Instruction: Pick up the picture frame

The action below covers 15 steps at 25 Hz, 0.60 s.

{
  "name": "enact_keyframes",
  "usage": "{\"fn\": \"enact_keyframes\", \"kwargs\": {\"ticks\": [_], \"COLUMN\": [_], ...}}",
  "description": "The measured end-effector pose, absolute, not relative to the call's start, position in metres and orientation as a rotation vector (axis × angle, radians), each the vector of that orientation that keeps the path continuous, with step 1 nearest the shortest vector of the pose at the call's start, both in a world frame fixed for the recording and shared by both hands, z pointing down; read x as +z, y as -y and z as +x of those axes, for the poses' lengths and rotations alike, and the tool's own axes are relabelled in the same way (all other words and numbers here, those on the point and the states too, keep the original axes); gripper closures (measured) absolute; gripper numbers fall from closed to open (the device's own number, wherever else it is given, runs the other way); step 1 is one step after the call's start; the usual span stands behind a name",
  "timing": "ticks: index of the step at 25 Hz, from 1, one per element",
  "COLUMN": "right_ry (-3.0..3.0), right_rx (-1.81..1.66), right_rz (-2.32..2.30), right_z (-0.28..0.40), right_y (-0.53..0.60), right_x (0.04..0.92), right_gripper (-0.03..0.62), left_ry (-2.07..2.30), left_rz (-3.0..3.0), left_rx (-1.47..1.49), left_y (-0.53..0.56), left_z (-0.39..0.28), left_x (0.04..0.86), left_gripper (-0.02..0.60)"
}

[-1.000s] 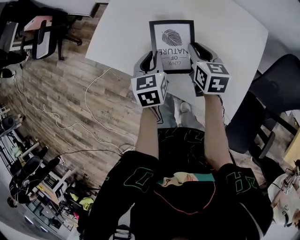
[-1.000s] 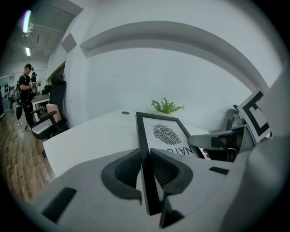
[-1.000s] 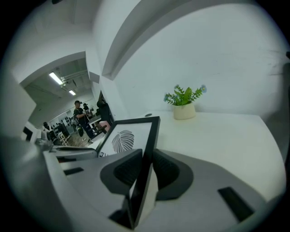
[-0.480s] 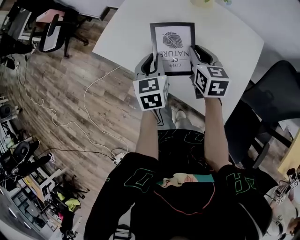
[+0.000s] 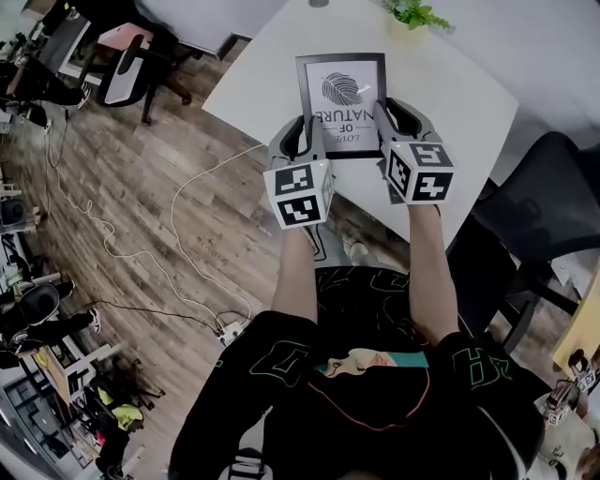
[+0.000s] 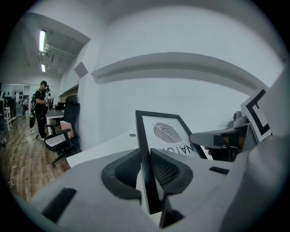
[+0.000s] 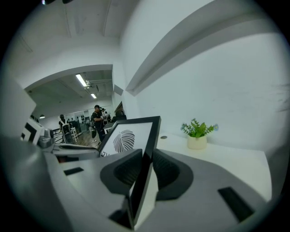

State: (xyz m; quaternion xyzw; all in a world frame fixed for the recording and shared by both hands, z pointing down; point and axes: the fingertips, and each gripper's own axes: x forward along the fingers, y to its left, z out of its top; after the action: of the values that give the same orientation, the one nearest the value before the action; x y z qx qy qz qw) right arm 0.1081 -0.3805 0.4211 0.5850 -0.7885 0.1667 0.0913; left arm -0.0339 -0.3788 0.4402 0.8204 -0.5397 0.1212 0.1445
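On the left, the left gripper (image 5: 302,131) is clamped on the left rail of the picture frame (image 5: 341,98), jaws drawn narrow, pads pressed to front and back. The frame is held between both tools over the near part of the white table (image 5: 469,84), print up and tilted. One side is taken by each tool, so twisting is likely avoided. The right rail is pinched likewise by the right gripper (image 5: 389,112). The potted plant (image 5: 412,13) is left well apart.
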Motion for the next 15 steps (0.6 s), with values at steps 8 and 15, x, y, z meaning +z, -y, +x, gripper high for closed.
{"fn": "enact_keyframes", "kwargs": {"ticks": [8, 15], "right_ry": [2.409, 2.498], "right_rx": [0.33, 0.194], "right_rz": [1.754, 1.766], "right_z": [0.105, 0.098], "right_y": [0.354, 0.332], "right_x": [0.373, 0.33], "right_gripper": [0.513, 0.514], "left_ry": [1.619, 1.702], "left_rz": [2.423, 2.463], "left_rx": [0.241, 0.137], "left_y": [0.352, 0.332], "left_z": [-0.036, -0.043], "left_x": [0.398, 0.358], "left_gripper": [0.511, 0.512]}}
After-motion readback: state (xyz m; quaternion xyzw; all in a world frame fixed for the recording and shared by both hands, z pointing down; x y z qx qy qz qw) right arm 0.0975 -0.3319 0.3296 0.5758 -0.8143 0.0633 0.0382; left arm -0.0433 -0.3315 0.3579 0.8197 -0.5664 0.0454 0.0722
